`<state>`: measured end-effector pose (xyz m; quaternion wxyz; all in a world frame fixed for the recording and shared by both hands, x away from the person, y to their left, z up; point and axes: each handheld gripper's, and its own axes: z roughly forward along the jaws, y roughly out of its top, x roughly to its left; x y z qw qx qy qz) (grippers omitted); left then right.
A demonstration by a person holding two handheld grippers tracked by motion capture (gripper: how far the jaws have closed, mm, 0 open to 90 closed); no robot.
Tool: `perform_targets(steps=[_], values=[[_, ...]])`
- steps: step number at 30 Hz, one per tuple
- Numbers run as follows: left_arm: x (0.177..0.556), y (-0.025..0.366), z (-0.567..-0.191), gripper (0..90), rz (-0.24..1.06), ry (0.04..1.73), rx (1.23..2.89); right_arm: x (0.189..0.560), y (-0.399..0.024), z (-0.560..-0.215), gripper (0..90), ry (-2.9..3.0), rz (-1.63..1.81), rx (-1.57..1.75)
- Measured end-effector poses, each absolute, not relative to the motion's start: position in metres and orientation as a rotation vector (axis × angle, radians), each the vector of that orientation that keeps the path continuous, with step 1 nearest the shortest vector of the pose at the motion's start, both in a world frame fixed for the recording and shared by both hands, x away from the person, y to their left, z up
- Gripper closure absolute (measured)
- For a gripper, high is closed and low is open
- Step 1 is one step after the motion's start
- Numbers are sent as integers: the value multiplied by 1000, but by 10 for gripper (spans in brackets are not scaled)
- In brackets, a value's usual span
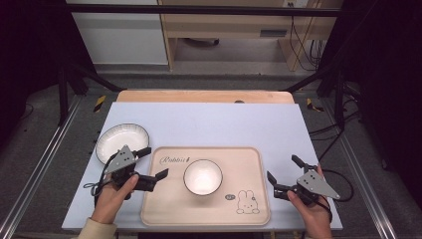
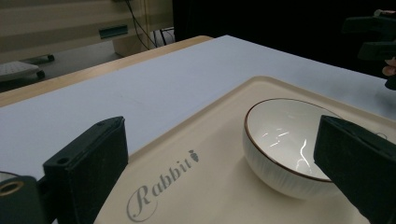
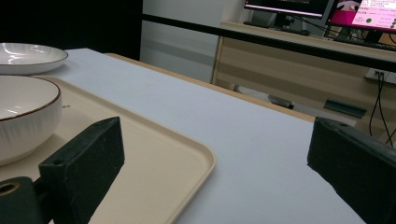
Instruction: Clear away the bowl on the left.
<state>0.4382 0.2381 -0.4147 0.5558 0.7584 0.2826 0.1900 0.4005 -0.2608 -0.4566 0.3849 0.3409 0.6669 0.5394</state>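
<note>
A bench (image 1: 209, 119) covered by a pale lilac-white sheet is seen from above, with a person's two hands coming in from its near edge, each holding a black two-jaw gripper.

A cream tray (image 1: 249, 209) with rounded corners lies at the middle of the near edge, its long axis running left to right along that edge. The word "Rabbit" is printed in its far left corner and a small rabbit drawing in its near right corner. Seen from above, the lettering reads upright from the person's side.

A white bowl (image 1: 202, 177) stands upright at the centre of the tray, mouth facing up. It is round, so it has no long axis. It has a thin brown rim, fine vertical ribs on its outer wall, and a glossy inside that looks empty.

A shallow white plate (image 1: 122, 141), also brown-rimmed, lies on the bench just off the tray's far left corner.

The left gripper (image 1: 155, 162) hovers over the tray's left edge, jaws spread wide and empty, pointing right toward the bowl, near it but not touching. The right gripper (image 1: 284, 172) is beside the tray's right edge, above the bench, jaws also wide apart and holding nothing.
</note>
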Motion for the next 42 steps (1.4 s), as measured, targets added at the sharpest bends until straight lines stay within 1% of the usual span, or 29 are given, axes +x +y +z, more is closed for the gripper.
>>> perform_targets(steps=[8, 15, 21, 35, 42], values=[[435, 262, -418, 33, 456, 688, 1787, 401, -261, -457, 42, 1699, 1374, 868], [434, 280, -424, 35, 498, 718, 1806, 401, -260, -457, 42, 1701, 1371, 865], [433, 293, -433, 38, 509, 748, 1820, 401, -260, -457, 42, 1700, 1372, 865], [434, 315, -450, 38, 516, 784, 1838, 401, -259, -457, 42, 1707, 1371, 867], [434, 320, -458, 39, 498, 764, 1829, 401, -259, -458, 42, 1708, 1372, 867]])
